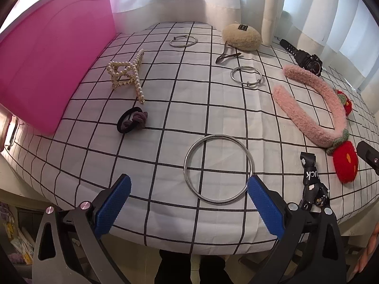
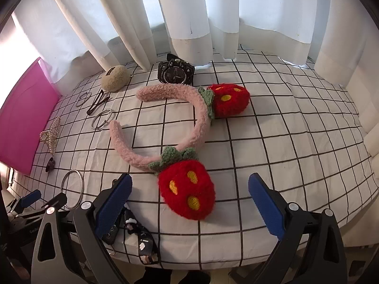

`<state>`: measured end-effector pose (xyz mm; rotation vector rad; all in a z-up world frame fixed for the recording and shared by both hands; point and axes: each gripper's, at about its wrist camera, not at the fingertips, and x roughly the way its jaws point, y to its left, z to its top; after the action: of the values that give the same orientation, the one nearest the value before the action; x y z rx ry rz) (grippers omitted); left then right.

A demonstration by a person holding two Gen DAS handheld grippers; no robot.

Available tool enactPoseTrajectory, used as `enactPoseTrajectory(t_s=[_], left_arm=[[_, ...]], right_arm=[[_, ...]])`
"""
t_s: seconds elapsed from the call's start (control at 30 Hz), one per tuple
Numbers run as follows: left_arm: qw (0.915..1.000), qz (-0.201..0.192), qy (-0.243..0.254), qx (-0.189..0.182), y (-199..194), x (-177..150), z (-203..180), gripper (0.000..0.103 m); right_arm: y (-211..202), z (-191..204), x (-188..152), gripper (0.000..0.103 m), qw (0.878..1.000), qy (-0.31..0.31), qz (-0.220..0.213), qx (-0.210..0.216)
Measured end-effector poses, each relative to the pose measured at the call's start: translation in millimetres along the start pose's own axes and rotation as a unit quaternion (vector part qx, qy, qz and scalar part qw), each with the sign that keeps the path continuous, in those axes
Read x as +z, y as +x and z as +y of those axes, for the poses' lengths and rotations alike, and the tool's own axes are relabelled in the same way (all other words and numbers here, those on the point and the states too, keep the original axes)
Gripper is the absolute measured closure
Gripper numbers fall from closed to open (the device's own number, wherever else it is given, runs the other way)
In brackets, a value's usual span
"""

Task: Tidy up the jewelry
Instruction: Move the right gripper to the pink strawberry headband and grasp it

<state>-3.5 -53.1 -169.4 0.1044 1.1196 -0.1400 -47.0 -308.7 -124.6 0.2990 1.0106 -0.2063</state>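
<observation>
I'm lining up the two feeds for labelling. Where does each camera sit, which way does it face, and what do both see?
Left wrist: on the left gripper, looking forward over the checked tablecloth at the large silver ring; its two open blue fingers show.
Right wrist: on the right gripper, facing the curtains over the strawberry headband; its open blue fingers show, with the left gripper at lower left.
Shared: ring, headband, black watch, pink bin.

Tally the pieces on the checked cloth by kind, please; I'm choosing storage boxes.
Metal bangles: 3
Hair clips: 3 (pearl claw, fuzzy beige clip, metal clip)
Hair ties: 1
Headbands: 1
Watches: 1
Lanyards: 1
Total: 10
</observation>
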Motion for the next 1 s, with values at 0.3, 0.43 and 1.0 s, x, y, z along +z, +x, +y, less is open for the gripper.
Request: enactPoseTrajectory(t_s=[0.3, 0.43, 1.0], left_arm=[[0.9989, -0.018, -0.034, 0.028, 15, 4, -6, 0.006], [0.9988, -0.013, -0.044, 0.017, 16, 2, -11, 0.006], [0.9981, -0.027, -0.049, 0.027, 26, 5, -23, 0.005]], right_arm=[[25, -18, 19, 0.009, 1.0, -0.01, -0.002, 0.012], [32, -23, 23, 0.009, 1.0, -0.006, -0.006, 0.022], [62, -28, 42, 0.009, 1.0, -0.005, 0.008, 0.004]])
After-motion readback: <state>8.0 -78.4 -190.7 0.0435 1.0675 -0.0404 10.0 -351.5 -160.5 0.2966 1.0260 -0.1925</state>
